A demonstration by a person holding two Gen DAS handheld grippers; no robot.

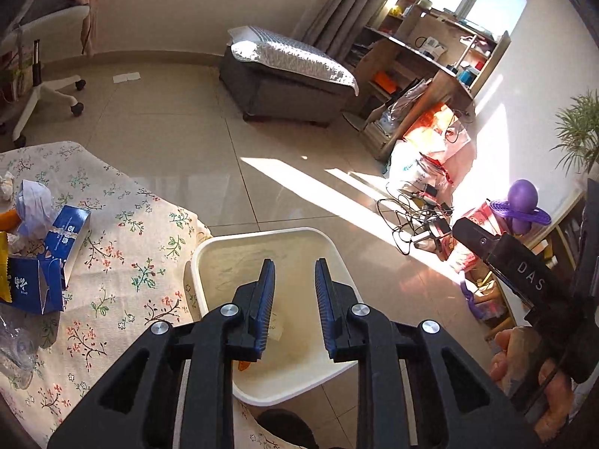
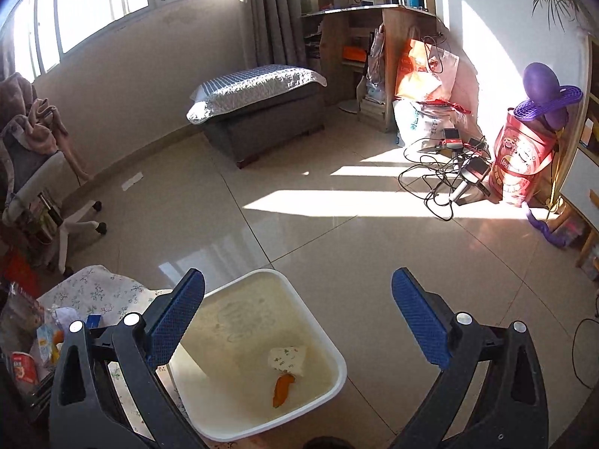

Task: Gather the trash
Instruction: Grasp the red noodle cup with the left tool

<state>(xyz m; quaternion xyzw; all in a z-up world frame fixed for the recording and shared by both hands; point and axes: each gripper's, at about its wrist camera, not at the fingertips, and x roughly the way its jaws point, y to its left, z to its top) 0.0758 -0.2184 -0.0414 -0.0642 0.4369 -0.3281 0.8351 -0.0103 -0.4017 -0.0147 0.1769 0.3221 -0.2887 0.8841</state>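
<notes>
A white plastic bin [image 2: 338, 359] stands on the tiled floor [image 2: 318, 232] at the lower centre of both wrist views, just beside a table [image 1: 123, 262] draped in a floral cloth. In the right wrist view the right gripper [image 2: 299, 299] hangs above the bin with its blue-padded fingers [image 2: 176, 318] spread wide and nothing between them; inside the bin lie a crumpled scrap of patterned paper [image 2: 286, 360] and, touching its lower edge, an orange peel-like scrap [image 2: 281, 389]. In the left wrist view the left gripper [image 1: 295, 284] points down into the same bin, its fingers [image 1: 264, 299] set a narrow gap apart and empty, the paper scrap partly hidden behind them. More litter waits on the table at the left edge of that view: an opened blue carton [image 1: 69, 239], a second flattened blue box [image 1: 32, 288], a wad of pale blue paper [image 1: 33, 205] and crinkled clear plastic [image 1: 15, 351] at the lower left. At the right edge of the left wrist view a hand [image 1: 524, 359] grips the black handle of the other tool. Across the sunlit room stand a grey ottoman [image 2: 262, 119] with a quilted cover, a white office chair [image 2: 41, 187] at the left, and a tangle of cables [image 2: 445, 176] beside bags near the wall.
</notes>
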